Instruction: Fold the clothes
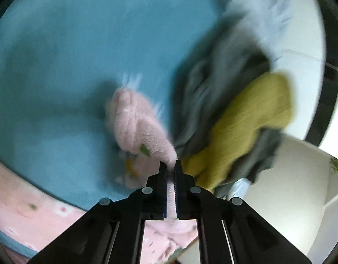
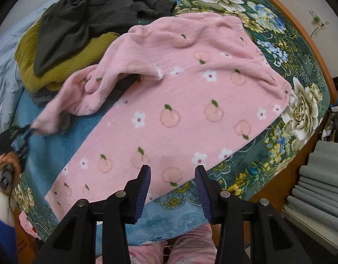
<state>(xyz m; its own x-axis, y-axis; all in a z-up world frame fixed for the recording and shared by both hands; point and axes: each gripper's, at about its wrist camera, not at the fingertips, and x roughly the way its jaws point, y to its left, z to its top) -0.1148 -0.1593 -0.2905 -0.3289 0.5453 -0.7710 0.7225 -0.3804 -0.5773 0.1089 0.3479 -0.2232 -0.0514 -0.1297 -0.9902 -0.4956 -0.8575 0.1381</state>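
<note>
The pink garment (image 2: 190, 101) lies spread on the bed (image 2: 300, 50), its long axis running from near-left to far-right in the right wrist view. One sleeve (image 2: 81, 92) reaches to the left, and the left gripper (image 1: 171, 167) is clenched on its end, so the left hand is the nearer one for the sleeve fold. The right gripper (image 2: 172, 176) hovers released above the near hem, just before it. A blue cloth (image 2: 59, 145) covers the floral bedspread under the garment. Behind, an olive sweater (image 2: 59, 66) and a dark garment (image 2: 92, 17) make a pile. A white wall shows in the left wrist view.
</note>
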